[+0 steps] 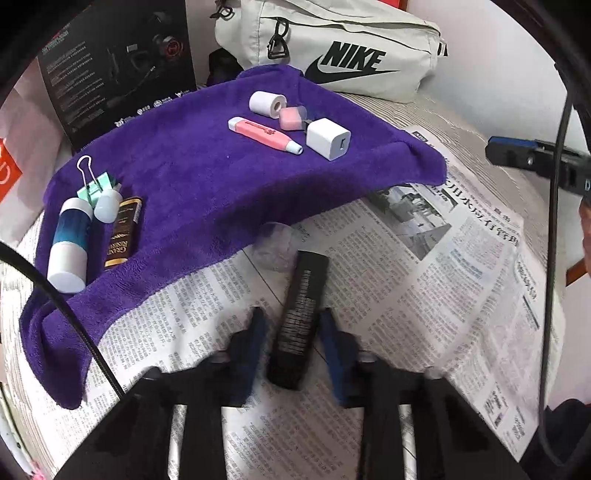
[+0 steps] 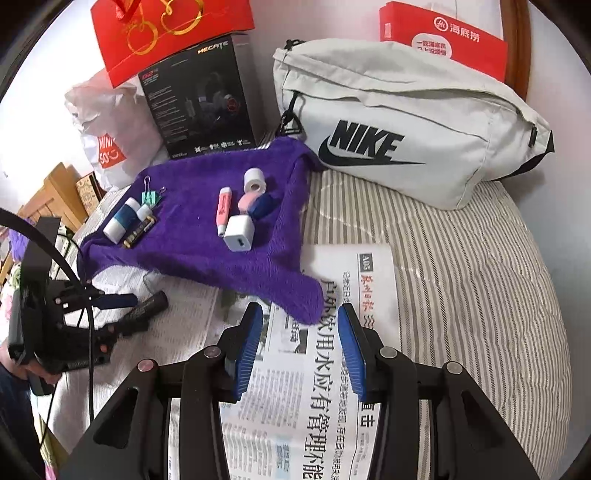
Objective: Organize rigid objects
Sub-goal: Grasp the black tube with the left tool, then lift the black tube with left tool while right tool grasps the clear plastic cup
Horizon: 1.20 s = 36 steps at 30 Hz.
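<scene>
A black tube (image 1: pixel 299 317) lies on the newspaper (image 1: pixel 424 295) with my left gripper (image 1: pixel 293 316) shut on it, a blue pad on each side. In the right wrist view that gripper (image 2: pixel 129 314) and the tube (image 2: pixel 149 305) show at the left. My right gripper (image 2: pixel 299 314) hangs open over the newspaper, nothing between its fingers, just short of the purple towel's (image 2: pixel 199 254) near tip. On the towel lie a white charger cube (image 2: pixel 239 234), a pink highlighter (image 2: pixel 223 210), a white tape roll (image 2: pixel 255 180), a green binder clip (image 2: pixel 151 197) and a blue-and-white cylinder (image 2: pixel 120 221).
A pale Nike bag (image 2: pixel 406 122) sits behind the towel on striped bedding (image 2: pixel 461 277). A black box (image 2: pixel 199 99), a red gift bag (image 2: pixel 166 33) and a red carton (image 2: pixel 443 37) stand at the back. A clear plastic piece (image 1: pixel 273 243) lies beyond the tube.
</scene>
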Tool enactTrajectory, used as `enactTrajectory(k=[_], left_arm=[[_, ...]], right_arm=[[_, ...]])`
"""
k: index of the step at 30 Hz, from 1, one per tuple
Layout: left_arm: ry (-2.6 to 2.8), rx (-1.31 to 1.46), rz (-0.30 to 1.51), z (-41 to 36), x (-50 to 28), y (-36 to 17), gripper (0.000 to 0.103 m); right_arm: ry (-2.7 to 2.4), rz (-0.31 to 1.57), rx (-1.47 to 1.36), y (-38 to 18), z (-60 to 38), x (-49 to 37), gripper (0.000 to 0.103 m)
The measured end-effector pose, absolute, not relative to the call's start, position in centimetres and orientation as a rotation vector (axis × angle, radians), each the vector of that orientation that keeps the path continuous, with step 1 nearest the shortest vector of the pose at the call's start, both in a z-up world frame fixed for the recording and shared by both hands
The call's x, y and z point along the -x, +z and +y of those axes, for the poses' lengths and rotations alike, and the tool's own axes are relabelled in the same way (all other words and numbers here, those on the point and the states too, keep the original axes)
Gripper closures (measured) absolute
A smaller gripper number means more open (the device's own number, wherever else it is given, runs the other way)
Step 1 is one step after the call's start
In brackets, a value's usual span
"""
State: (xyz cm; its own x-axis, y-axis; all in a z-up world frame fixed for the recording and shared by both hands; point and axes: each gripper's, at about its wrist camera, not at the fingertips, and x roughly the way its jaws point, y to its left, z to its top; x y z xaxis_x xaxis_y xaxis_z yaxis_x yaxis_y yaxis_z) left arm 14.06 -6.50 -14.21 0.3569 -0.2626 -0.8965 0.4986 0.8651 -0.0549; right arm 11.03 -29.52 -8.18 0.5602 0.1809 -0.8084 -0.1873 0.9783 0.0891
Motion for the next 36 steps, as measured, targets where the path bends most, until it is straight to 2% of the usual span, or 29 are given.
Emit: enactTrajectory(k=[17, 20, 36], left_arm=[[-0.504, -0.268, 1.109, -7.6, -14.2, -14.2, 0.077], [-0.507, -0.264, 1.108, -7.4, -14.1, -14.1, 0.079], [-0.312, -0.096, 1.118, 1.5, -10.3, -14.0, 0.080]], right_arm=[[0.287, 0.998, 0.016, -9.8, -26.9, -10.6, 0.061], [0.292, 1.003, 0.017, -9.9, -26.6, -10.5, 0.061], [0.444, 1.028, 0.058, -11.4, -19.7, -11.6, 0.061]])
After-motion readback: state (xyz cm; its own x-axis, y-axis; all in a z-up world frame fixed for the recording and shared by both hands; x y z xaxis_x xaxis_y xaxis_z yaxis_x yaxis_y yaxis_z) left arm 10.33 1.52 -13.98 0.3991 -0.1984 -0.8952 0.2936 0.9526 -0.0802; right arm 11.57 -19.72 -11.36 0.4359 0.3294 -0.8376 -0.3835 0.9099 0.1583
